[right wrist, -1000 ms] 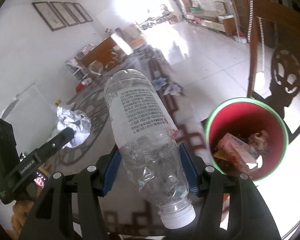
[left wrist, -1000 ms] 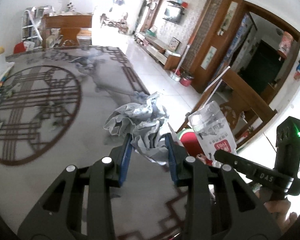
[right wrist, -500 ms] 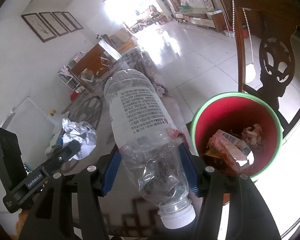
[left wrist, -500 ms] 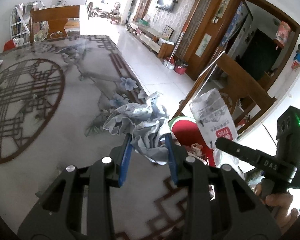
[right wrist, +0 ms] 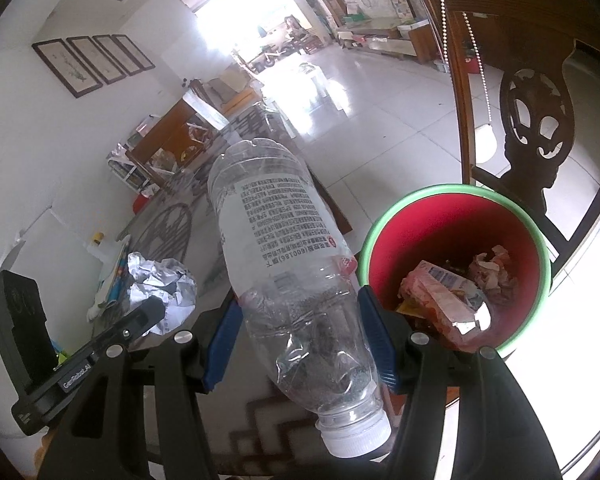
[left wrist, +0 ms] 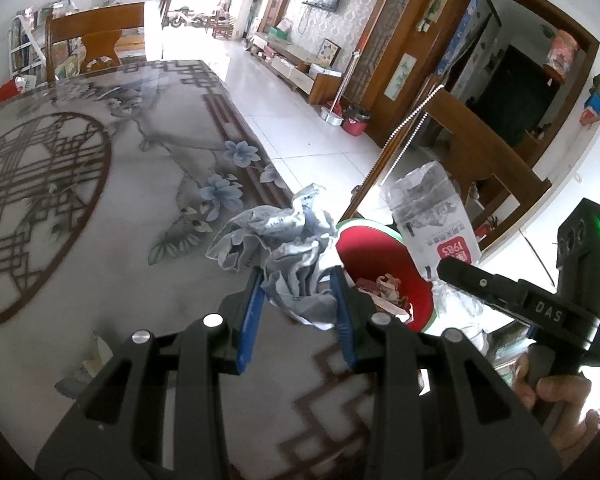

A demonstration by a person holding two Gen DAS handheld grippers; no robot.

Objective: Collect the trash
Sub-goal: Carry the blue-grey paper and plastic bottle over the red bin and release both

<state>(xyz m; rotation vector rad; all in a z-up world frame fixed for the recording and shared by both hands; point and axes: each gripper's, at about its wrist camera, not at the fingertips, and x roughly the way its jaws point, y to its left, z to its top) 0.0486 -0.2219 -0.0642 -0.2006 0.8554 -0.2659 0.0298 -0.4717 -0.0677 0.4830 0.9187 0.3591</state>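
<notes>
A: What does the left gripper have?

B: A crumpled paper wad, grey-white, pinched between its blue pads. The jaws are clenched on the lower part of it; most of the wad bulges out above them. It hangs over the edge of the worktop, near the bin.

A: And the right gripper?

B: Its jaws are clamped on a clear plastic bottle, gripping around the lower, tapered half. The white cap points back toward the camera, the base points away and up. The printed label faces the lens.

A: Where is the bin from that side?

B: Just right of the bottle. It is red inside with a green rim, and it sits below the worktop edge, in front of a dark wooden chair. There is already rubbish in it: a pinkish wrapper and some crumpled scraps.

A: Is the bottle over the bin?

B: Beside it in the right view; its shoulder overlaps the rim's left side. From the left view the bottle stands just right of the bin opening. I cannot tell whether it is truly above it.
</notes>
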